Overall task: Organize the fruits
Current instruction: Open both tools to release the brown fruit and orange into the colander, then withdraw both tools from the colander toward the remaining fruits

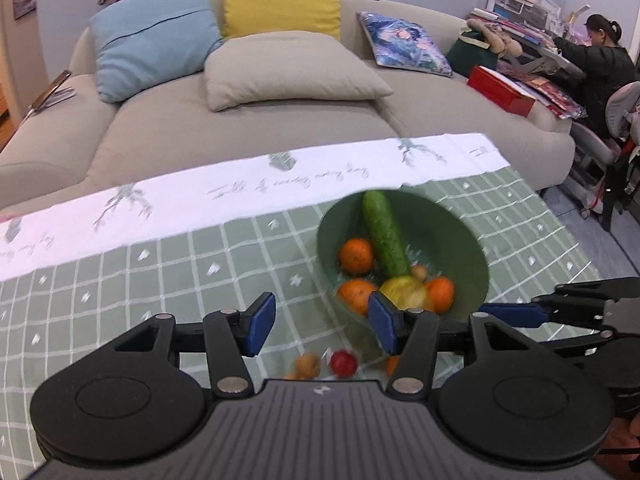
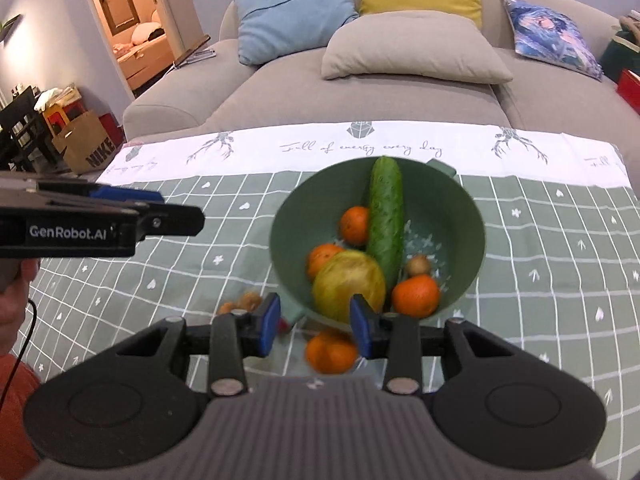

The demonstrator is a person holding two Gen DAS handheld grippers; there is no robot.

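Observation:
A green bowl [image 1: 472,248] [image 2: 460,216] stands on the checked tablecloth. In it lie a cucumber [image 1: 384,236] [image 2: 385,216], three oranges [image 1: 356,256] [image 2: 416,294], a yellow fruit [image 1: 404,292] [image 2: 348,284] and a small brown fruit [image 2: 418,265]. My left gripper [image 1: 322,326] hovers just left of the bowl, open, nothing between its pads; the right wrist view shows it side-on [image 2: 160,208]. My right gripper [image 2: 316,326] hovers over the bowl's near rim, jaws apart and empty. A loose orange [image 2: 331,350], a small red fruit [image 1: 343,362] and brown nuts [image 2: 248,300] lie on the cloth below.
A grey sofa [image 1: 248,128] with blue, yellow and beige cushions runs along the table's far edge. A person [image 1: 596,52] sits at a cluttered desk at the far right. A red box [image 1: 500,92] rests on the sofa's end. A paper bag [image 2: 86,144] stands on the floor left.

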